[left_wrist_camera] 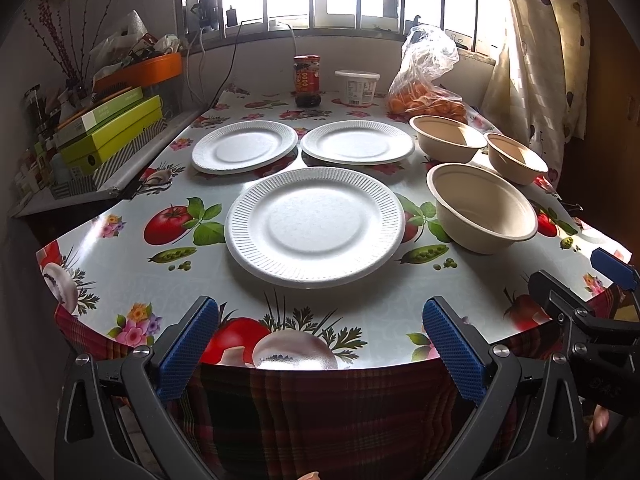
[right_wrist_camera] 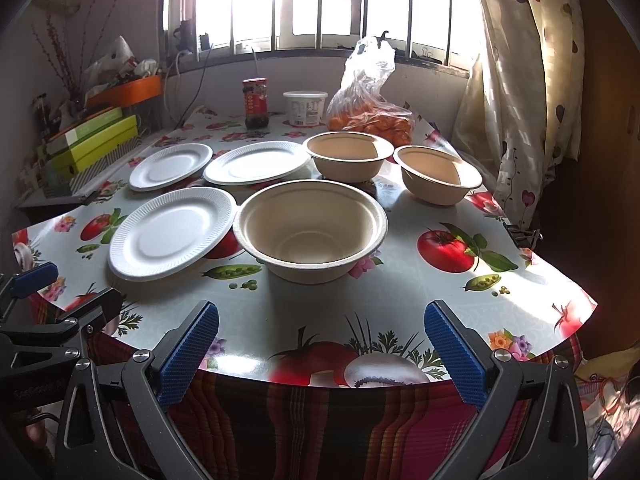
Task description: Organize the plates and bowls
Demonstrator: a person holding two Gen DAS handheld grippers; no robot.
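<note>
Three white foam plates lie on the flowered table: a near plate (left_wrist_camera: pixel 314 226) (right_wrist_camera: pixel 172 232), a far left plate (left_wrist_camera: pixel 244 146) (right_wrist_camera: pixel 170 166) and a far middle plate (left_wrist_camera: pixel 357 142) (right_wrist_camera: pixel 256 162). Three beige bowls stand to their right: a near bowl (left_wrist_camera: pixel 482 208) (right_wrist_camera: pixel 310 228), a far bowl (left_wrist_camera: pixel 448 138) (right_wrist_camera: pixel 348 154) and a rightmost bowl (left_wrist_camera: pixel 516 158) (right_wrist_camera: pixel 438 174). My left gripper (left_wrist_camera: pixel 320 344) is open at the table's near edge, in front of the near plate. My right gripper (right_wrist_camera: pixel 322 348) is open in front of the near bowl, holding nothing.
At the back stand a red-lidded jar (left_wrist_camera: pixel 307 80), a white tub (left_wrist_camera: pixel 357 87) and a plastic bag of oranges (left_wrist_camera: pixel 428 96). Green boxes (left_wrist_camera: pixel 108 132) and clutter fill a shelf on the left. A curtain (right_wrist_camera: pixel 516 80) hangs on the right. A plaid cloth (left_wrist_camera: pixel 320 420) hangs below the table edge.
</note>
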